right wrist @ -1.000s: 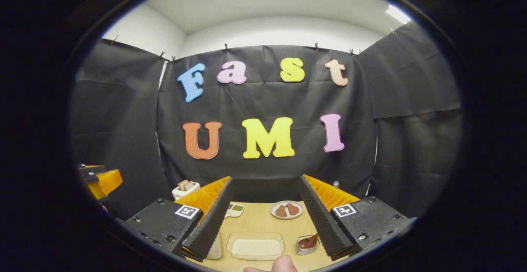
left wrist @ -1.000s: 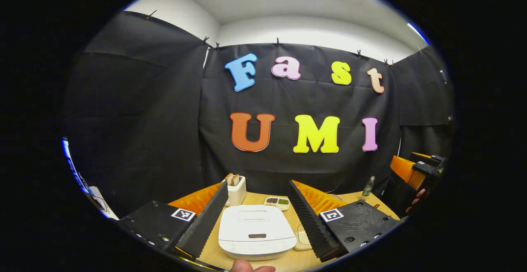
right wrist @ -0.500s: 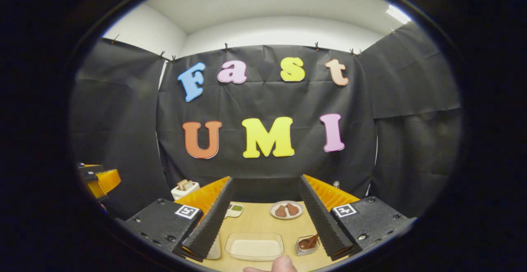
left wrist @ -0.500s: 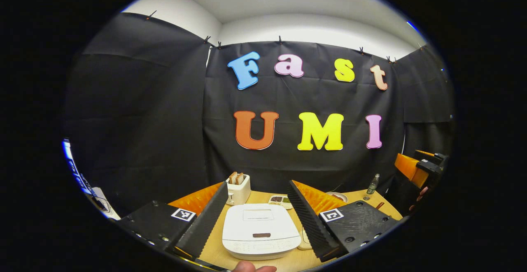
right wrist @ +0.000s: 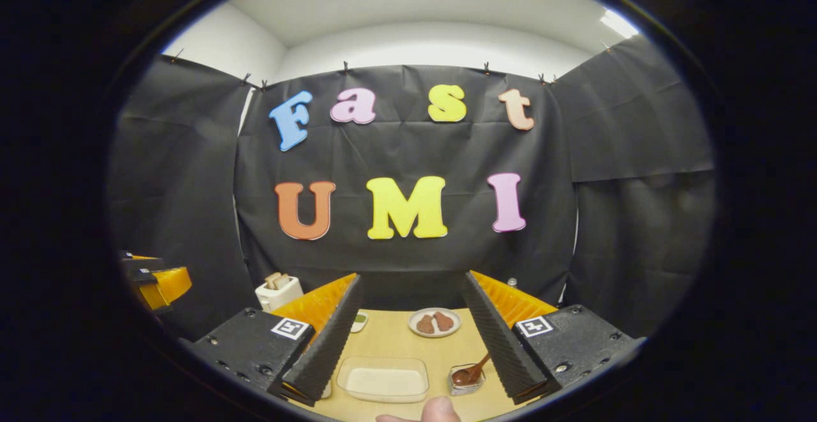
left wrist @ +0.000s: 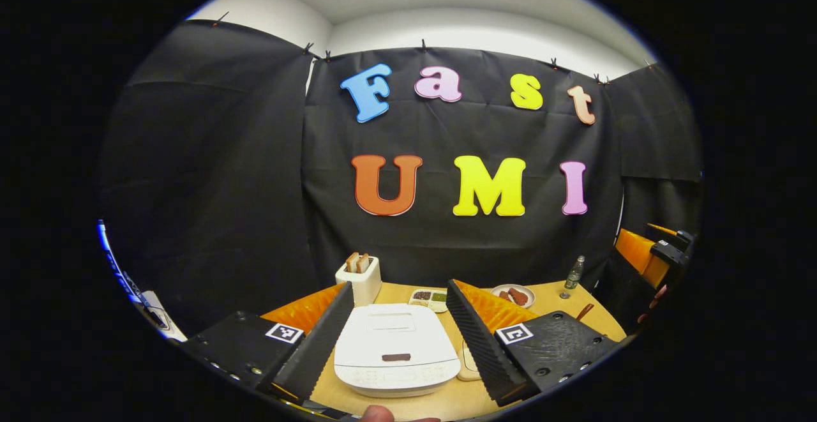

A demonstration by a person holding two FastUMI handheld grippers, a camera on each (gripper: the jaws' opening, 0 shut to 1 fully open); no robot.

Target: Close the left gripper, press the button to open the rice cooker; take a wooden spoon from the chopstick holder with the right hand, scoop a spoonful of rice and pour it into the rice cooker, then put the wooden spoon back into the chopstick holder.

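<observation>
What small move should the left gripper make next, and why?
Probably close its fingers. The left gripper is open, its jaws spread either side of the rice cooker, whose lid is down, and the dark button sits untouched; shut fingers are needed for pressing.

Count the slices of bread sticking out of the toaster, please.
2: side by side in the top of the white toaster, behind the rice cooker on its left; left slice, right slice.
</observation>
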